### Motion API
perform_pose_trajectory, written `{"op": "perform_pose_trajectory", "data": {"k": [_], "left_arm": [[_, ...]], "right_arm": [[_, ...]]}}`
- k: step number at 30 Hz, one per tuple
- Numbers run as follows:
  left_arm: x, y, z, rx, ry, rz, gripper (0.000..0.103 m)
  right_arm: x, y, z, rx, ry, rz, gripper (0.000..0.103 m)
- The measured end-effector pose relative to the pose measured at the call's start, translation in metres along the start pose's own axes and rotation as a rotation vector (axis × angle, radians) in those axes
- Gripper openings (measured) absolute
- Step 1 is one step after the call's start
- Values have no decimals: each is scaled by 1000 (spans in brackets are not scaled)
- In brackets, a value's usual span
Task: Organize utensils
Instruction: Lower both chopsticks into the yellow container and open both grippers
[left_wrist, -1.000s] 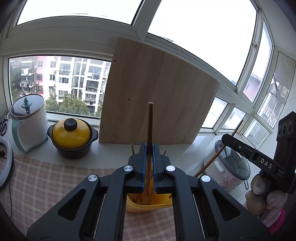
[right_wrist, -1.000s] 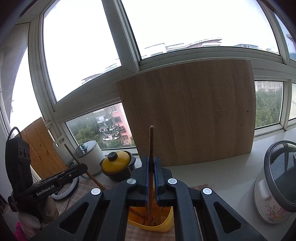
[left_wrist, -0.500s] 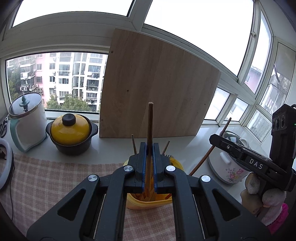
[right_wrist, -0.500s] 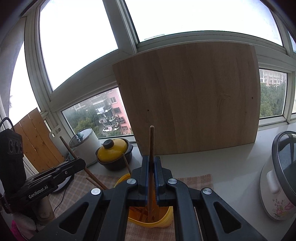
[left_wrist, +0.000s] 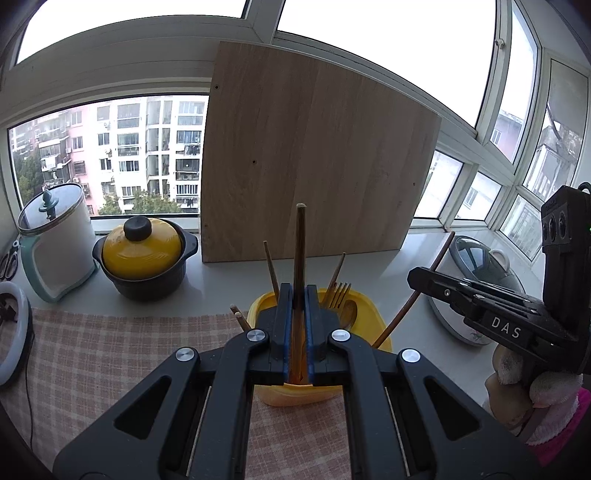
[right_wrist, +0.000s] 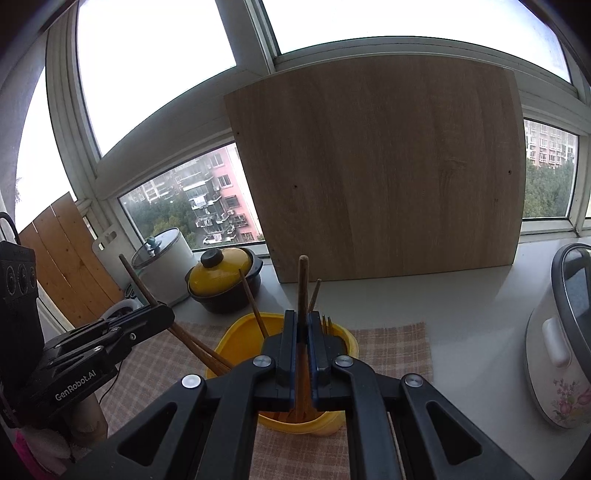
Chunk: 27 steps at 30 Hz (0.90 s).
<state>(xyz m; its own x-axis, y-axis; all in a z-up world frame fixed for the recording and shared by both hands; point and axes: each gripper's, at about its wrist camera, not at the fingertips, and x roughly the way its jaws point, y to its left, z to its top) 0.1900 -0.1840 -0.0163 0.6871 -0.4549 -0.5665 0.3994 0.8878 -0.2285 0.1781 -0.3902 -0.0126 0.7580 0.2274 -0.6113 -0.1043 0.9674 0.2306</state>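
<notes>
- Our left gripper (left_wrist: 298, 328) is pinched tight on a wooden chopstick (left_wrist: 299, 254), which stands nearly upright between the blue pads, its lower end down inside the yellow utensil holder (left_wrist: 369, 306)
- Our right gripper (right_wrist: 303, 354) is likewise clamped on a second wooden chopstick (right_wrist: 303, 284), its lower end also inside the same yellow holder
- From the left view we see our right gripper off to the side, its chopstick slanting into the holder's rim
- The holder sits on the pink checked cloth (left_wrist: 92, 354) and already contains several more chopsticks, a fork (left_wrist: 338, 293) and a spoon (left_wrist: 349, 312)
- Behind it a large wooden board (left_wrist: 314, 155) leans against the window
- A yellow-lidded dark pot (left_wrist: 142, 258) and a white lidded canister (left_wrist: 55, 240) stand on the white counter to the left of the board
- A white rice cooker (right_wrist: 561, 354) with a floral print sits on the counter to the right of the cloth
</notes>
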Motion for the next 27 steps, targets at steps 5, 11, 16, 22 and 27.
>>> {"op": "perform_pose_trajectory", "data": {"k": [5,11,16,22,27], "left_arm": [[3,-1,-3,6,13,5,4],[7,-1,-5,8,29,8,4],[8,1,-6,-4,40,0,4],[8,0,-7,0,47,4,4],[6,-1,-8,4,48,5,11]], "right_arm": [[5,0,-5,-6,22,-10,2],[8,2,-8,-19,39,-24,3],[12,2,-10,-24,54,-35,3],[13,0,-12,-24,54,-48,6],[8,2,-13,-36,39,-59,22]]}}
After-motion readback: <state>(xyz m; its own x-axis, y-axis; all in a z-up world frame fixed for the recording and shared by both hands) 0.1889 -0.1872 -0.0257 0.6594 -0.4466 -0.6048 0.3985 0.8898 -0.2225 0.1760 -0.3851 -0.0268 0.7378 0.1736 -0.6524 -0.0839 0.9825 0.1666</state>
